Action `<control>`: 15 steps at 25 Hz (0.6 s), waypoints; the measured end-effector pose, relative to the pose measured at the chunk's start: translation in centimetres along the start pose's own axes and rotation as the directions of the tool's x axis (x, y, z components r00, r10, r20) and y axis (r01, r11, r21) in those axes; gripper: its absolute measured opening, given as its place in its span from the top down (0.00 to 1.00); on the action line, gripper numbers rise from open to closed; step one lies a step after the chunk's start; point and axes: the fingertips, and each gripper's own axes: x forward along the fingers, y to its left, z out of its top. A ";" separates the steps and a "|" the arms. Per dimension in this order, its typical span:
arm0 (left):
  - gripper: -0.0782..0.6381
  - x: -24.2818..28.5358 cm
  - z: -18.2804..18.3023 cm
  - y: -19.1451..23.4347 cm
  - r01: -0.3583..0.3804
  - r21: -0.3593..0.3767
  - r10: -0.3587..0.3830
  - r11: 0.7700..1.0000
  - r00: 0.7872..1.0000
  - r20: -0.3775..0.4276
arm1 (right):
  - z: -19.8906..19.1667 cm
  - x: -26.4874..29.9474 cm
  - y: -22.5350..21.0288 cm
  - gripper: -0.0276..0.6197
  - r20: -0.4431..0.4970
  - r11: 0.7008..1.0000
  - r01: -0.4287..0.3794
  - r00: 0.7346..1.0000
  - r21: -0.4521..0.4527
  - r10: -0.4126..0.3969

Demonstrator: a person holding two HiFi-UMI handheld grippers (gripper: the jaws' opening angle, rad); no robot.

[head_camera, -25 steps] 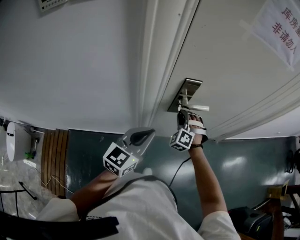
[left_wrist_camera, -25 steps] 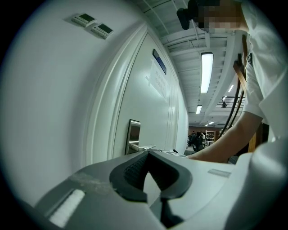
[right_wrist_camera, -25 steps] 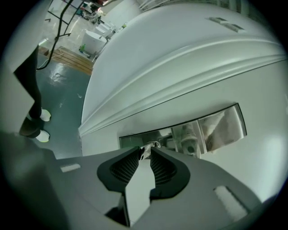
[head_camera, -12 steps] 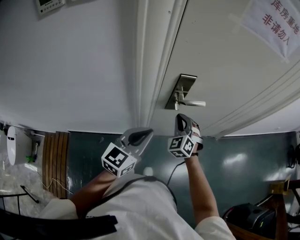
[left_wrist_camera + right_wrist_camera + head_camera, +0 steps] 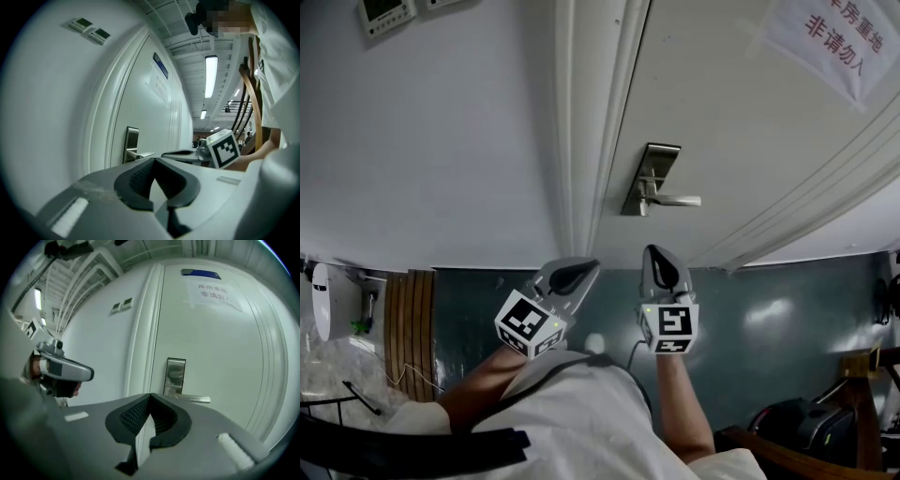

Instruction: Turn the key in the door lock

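The white door's metal lock plate (image 5: 654, 167) carries a lever handle (image 5: 675, 199); I can make out no key. My right gripper (image 5: 654, 250) is back from the door, below the handle and apart from it. Its jaws have just been closing and are shut with nothing between them. The right gripper view has the right gripper (image 5: 150, 395) pointing at the lock plate (image 5: 176, 373) and handle (image 5: 194, 399). My left gripper (image 5: 594, 264) hangs beside it near the door frame, shut and empty. In the left gripper view the left gripper (image 5: 152, 160) is below the lock plate (image 5: 131, 140).
A paper sign (image 5: 830, 42) is taped high on the door. The door frame (image 5: 581, 122) runs left of the lock, and wall control panels (image 5: 386, 9) sit further left. A slatted wooden piece (image 5: 411, 319) stands on the dark floor at left.
My right gripper has drawn back from the lock under the handle, towards me, and rolled so its marker cube faces up. Its jaws closed. The left gripper stayed put.
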 end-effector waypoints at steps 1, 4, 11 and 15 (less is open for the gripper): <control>0.88 -0.1 0.2 -0.1 -0.001 -0.001 0.001 1.000 1.000 0.005 | 0.1 -0.6 0.2 0.95 0.011 1.000 -0.002 1.000 0.019 0.002; 0.88 -0.4 0.6 -0.2 0.003 0.003 -0.003 1.000 1.000 0.015 | 0.5 -2.0 0.8 0.95 0.035 0.999 -0.008 0.999 0.054 0.006; 0.88 -1.0 0.6 0.3 -0.010 -0.002 0.011 1.000 1.000 0.017 | 0.6 -3.5 1.6 0.95 0.049 0.996 0.000 0.999 0.090 -0.004; 0.88 -1.0 0.6 0.3 -0.010 -0.003 0.010 1.000 1.000 0.018 | 0.5 -3.4 1.3 0.95 0.043 0.995 0.004 0.999 0.099 -0.008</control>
